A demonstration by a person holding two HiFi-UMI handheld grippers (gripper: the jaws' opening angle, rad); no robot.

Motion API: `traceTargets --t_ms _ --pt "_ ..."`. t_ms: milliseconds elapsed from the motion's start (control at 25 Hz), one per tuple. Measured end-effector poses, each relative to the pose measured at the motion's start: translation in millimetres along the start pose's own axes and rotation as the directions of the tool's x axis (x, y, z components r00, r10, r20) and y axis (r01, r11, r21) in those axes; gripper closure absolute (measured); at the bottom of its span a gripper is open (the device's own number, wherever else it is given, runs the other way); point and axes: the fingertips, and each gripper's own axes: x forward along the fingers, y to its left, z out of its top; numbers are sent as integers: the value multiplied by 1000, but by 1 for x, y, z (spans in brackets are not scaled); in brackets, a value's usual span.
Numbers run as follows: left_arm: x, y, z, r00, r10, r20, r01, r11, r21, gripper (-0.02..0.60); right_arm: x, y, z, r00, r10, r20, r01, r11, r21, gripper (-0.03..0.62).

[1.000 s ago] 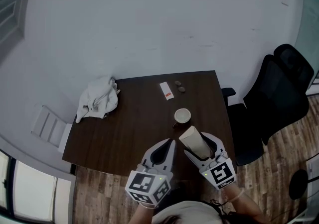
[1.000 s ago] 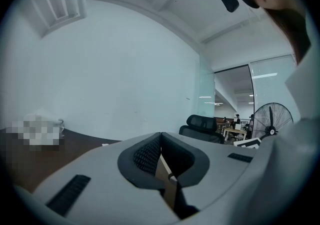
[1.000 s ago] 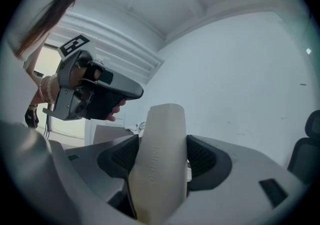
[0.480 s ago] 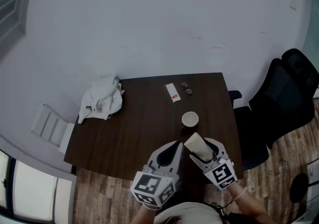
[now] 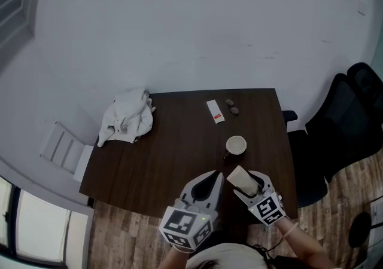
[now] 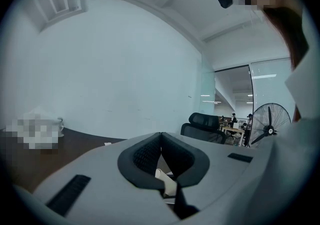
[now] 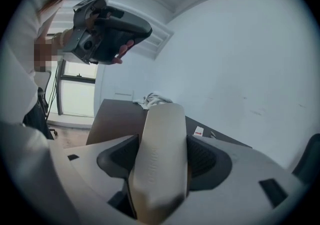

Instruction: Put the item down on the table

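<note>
The beige case (image 7: 159,154) was found clamped across its width by the right gripper (image 5: 246,185) above the table's (image 5: 149,160) near edge, judged light, stiff and smooth, best held by its long edges, its embossing shown only in the right gripper view, the left gripper (image 5: 209,179) pinched empty.

The dark brown wooden table (image 5: 173,154) stands in front of me on a plank floor (image 5: 119,232). A crumpled white cloth (image 5: 127,119) lies at its far left corner. Near the far edge, right of the middle, lies a white packet (image 5: 215,111) with a red mark, with two small dark round things (image 5: 232,107) just beside it. A pale cup (image 5: 236,144) sits nearer me, toward the right edge.
</note>
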Motion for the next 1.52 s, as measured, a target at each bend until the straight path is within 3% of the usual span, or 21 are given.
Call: traceTargets --t_ms 600,1520 --pt "1 12 -1 1000 10 -3 -10 1000 -8 561 37 0 -70 981 67 -180 -85 992 -93 289" --pt "-4 9 -9 999 47 -10 -47 999 -21 561 63 -2 -112 948 134 -289 -177 976 -125 290"
